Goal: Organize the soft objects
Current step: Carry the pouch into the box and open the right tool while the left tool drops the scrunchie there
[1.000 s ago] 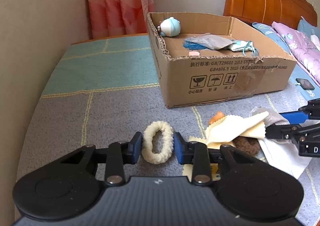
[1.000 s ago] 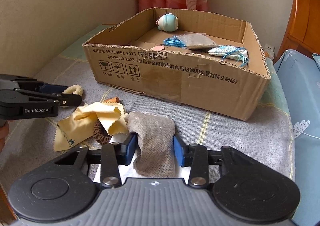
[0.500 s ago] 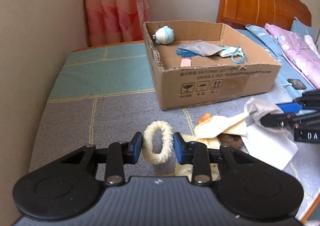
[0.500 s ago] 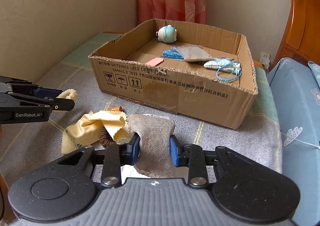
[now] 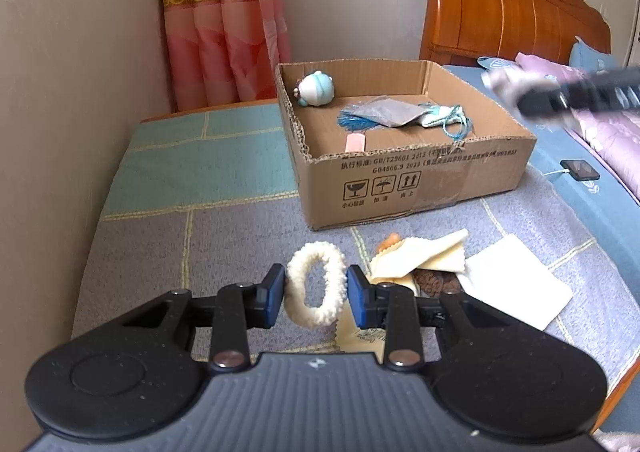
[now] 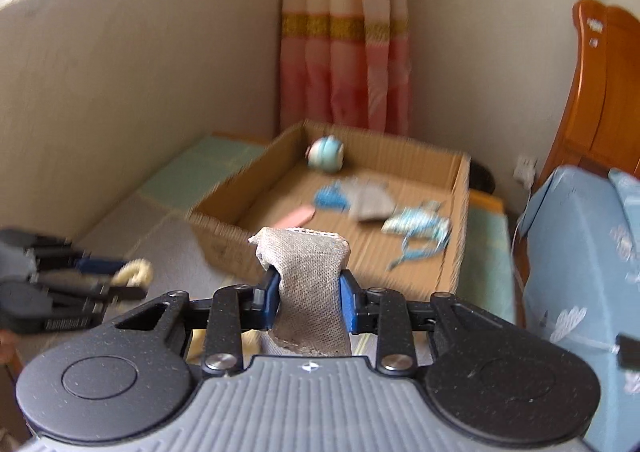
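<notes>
I see the box (image 5: 420, 175) behind the scrunchie (image 5: 316, 284), cloths (image 5: 424, 256) to its right, and what looks like a toy (image 5: 316, 88) in the box's far-left corner.

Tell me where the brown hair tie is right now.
Left wrist view: the brown hair tie lies on the bed cover, tucked under the yellow cloth, left of the white cloth.

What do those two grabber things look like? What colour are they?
Both look alike. The left gripper and right gripper each have two blue fingertips on black bars joined with silver bolts. Behind sit two round black discs and a grey ribbed body with a small white logo. From the side, white lettering shows, too blurred to read.
</notes>
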A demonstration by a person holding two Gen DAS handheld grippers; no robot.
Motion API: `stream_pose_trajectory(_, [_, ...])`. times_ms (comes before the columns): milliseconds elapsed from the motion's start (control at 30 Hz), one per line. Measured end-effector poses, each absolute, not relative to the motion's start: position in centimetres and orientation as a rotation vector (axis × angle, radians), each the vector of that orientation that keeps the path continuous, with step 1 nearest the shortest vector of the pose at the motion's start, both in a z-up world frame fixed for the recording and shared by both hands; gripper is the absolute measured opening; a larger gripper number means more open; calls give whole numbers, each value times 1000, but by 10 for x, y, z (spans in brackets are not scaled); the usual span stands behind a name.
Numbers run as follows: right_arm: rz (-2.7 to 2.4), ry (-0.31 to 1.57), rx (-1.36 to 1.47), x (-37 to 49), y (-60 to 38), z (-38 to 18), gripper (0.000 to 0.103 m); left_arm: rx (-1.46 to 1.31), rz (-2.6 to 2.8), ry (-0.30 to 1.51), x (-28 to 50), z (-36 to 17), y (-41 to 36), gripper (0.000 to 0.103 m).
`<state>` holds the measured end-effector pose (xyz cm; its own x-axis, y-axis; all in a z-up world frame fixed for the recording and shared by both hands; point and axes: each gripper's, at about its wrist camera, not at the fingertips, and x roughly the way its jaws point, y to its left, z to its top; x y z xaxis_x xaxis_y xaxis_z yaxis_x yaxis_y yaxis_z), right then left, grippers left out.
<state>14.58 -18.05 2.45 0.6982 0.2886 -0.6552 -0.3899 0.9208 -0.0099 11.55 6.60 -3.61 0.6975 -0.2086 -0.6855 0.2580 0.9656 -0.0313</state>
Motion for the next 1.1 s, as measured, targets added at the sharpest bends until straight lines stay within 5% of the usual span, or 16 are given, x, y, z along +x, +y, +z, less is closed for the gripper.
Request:
stream_pose_trajectory(233, [310, 658, -193, 199, -187, 42, 36, 64, -247, 747, 114, -31, 65, 32])
stream_pose_trajectory(300, [292, 654, -191, 212, -189, 41, 57, 68, -241, 749, 114, -30, 66, 32])
stream_pose_trajectory(333, [288, 659, -187, 218, -191, 39, 82, 73, -239, 749, 114, -30, 66, 32])
stream_pose_trajectory(367, [279, 657, -178, 222, -193, 37, 94, 77, -238, 749, 115, -30, 66, 32])
stream_pose_trajectory(1100, [266, 805, -46, 166, -193, -6, 102, 188, -351, 711, 223, 25, 20, 32])
